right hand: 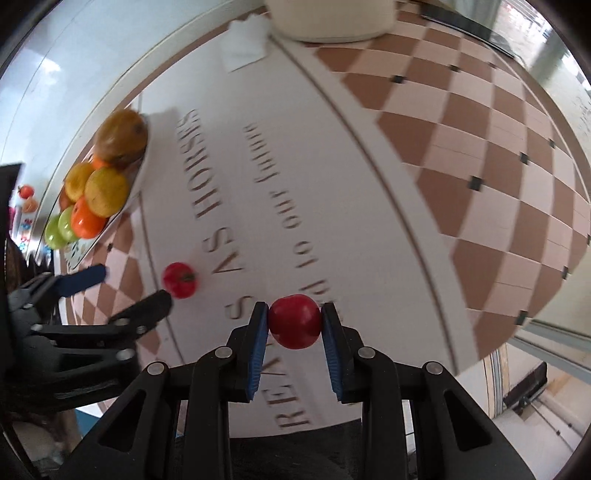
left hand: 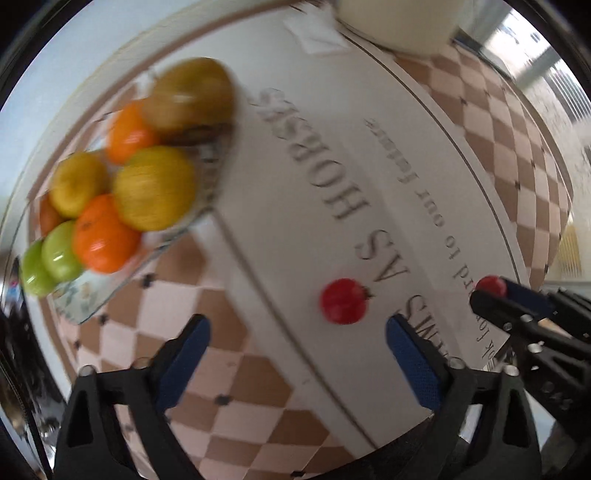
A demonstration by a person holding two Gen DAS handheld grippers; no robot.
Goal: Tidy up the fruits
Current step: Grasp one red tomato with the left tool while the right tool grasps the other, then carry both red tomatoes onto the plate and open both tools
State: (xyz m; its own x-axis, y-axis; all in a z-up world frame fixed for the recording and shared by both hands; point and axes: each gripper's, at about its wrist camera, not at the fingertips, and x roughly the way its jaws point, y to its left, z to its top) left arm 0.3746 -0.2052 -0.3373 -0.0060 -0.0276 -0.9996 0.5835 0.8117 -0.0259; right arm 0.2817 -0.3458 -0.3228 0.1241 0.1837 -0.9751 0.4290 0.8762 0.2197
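Right gripper (right hand: pixel 294 325) pinches a red fruit (right hand: pixel 294 322) between its pads, likely bound for the fruit plate (left hand: pixel 88 295). Left gripper (left hand: pixel 297 347) gapes wide and empty, lined up short of the second red fruit (left hand: pixel 344 301) on the table.

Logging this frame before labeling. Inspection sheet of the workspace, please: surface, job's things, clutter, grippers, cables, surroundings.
Surface: round table under a brown-and-cream checked cloth, with a white band of printed lettering across the middle.
Job's things: plate near the table edge, piled with orange, yellow, green and brownish fruit; loose red fruit on the white band; second red fruit in the right grip.
Clutter: white napkin; cream container at the far edge.
Grippers: left hand-held gripper open and empty, near the loose red fruit; right hand-held gripper shut on the second red fruit.
Cables: nothing seen.
Surroundings: pale floor and blurred window-like area beyond the table; details unclear.
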